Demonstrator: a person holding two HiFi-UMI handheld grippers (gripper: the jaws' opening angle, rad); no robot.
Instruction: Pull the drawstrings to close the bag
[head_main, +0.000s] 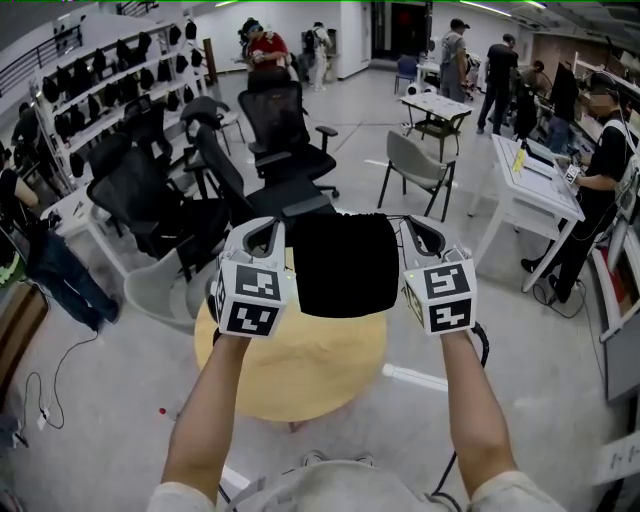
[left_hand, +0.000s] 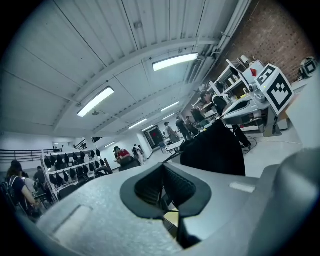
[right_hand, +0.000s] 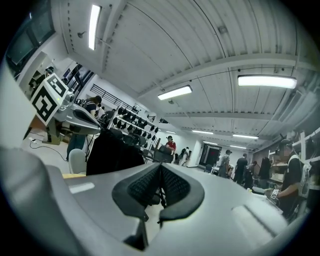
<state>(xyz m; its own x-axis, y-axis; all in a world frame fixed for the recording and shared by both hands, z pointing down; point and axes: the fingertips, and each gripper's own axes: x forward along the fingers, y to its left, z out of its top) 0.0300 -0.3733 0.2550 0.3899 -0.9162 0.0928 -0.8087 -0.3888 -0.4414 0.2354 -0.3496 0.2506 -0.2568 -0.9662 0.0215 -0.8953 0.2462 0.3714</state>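
A black drawstring bag (head_main: 345, 265) hangs in the air between my two grippers, above a round wooden table (head_main: 300, 375). At the bag's left my left gripper (head_main: 264, 232) is shut on a thin black drawstring (left_hand: 172, 156) that runs from its jaws (left_hand: 163, 187) to the bag (left_hand: 215, 150). On the bag's other side my right gripper (head_main: 426, 232) is shut on the other drawstring (right_hand: 162, 196), pinched between its pads (right_hand: 172, 185); the bag (right_hand: 112, 152) shows at the left of that view. Both grippers point level, away from me.
Black office chairs (head_main: 285, 130) and a grey chair (head_main: 420, 165) stand beyond the table. White desks (head_main: 530, 185) are at the right, a rack of black bags (head_main: 100, 90) at the left. Several people stand at the back and sides. Cables lie on the floor (head_main: 50, 375).
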